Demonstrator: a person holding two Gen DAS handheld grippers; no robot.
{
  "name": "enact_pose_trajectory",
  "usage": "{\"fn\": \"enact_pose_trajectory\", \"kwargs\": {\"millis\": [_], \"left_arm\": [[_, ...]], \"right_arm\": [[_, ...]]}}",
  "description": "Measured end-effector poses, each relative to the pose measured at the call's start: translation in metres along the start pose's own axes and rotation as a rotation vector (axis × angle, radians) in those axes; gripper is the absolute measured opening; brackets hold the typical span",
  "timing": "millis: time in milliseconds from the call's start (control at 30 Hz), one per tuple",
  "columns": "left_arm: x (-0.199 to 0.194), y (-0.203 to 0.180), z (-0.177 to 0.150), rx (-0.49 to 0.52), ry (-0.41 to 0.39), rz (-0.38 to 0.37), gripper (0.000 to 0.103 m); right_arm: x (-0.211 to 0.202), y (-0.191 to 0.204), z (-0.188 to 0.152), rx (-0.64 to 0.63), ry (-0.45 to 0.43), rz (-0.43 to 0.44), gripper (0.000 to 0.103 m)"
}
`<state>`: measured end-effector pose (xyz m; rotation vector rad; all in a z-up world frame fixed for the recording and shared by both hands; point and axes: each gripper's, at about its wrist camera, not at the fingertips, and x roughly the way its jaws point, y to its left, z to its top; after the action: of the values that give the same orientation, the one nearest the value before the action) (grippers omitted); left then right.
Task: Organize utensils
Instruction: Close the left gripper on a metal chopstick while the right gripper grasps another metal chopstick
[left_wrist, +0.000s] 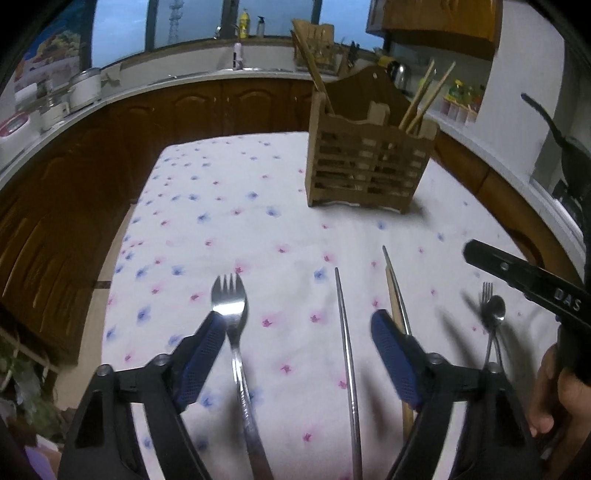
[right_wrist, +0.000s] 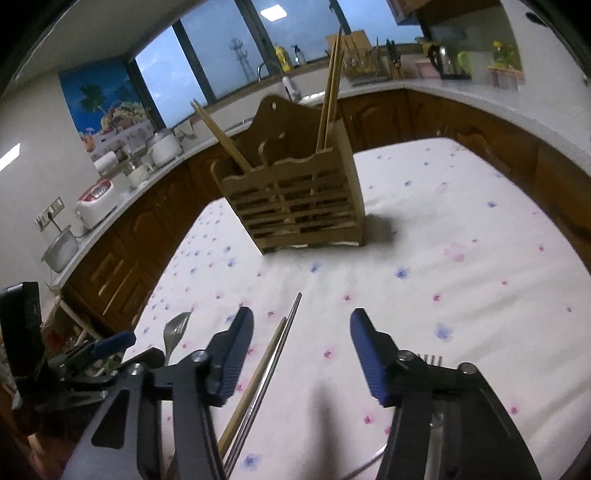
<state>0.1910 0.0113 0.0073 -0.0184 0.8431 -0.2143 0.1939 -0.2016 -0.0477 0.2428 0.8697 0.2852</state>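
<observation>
Both claws hang wide open, gripping nothing, over the near part of the desk (left_wrist: 229, 192) with its flowered cloth. The left claw (left_wrist: 299, 328) straddles a spork (left_wrist: 229, 306) lying by its left finger and a metal chopstick (left_wrist: 345, 332) between the fingers. The right claw (right_wrist: 301, 332) sits above a wooden chopstick (right_wrist: 258, 380) and metal chopsticks (right_wrist: 280, 350) lying side by side. The slatted wooden holder (right_wrist: 295, 199) stands upright farther back, with wooden chopsticks in its left and right compartments.
</observation>
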Motion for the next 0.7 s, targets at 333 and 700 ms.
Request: {"fn": "enact_pose_trajectory", "kwargs": {"millis": [333, 700], "left_arm": [[0.044, -0.006, 0.016, 0.015, 0.076, -0.027, 0.049], [0.080, -0.011, 0.030, 0.032, 0.141, -0.071, 0.037]], "right_arm": [[0.053, 0.001, 0.008, -0.021, 0.128, -0.004, 0.021], [0.090, 0.006, 0.014, -0.091, 0.224, -0.018, 0.015]]}}
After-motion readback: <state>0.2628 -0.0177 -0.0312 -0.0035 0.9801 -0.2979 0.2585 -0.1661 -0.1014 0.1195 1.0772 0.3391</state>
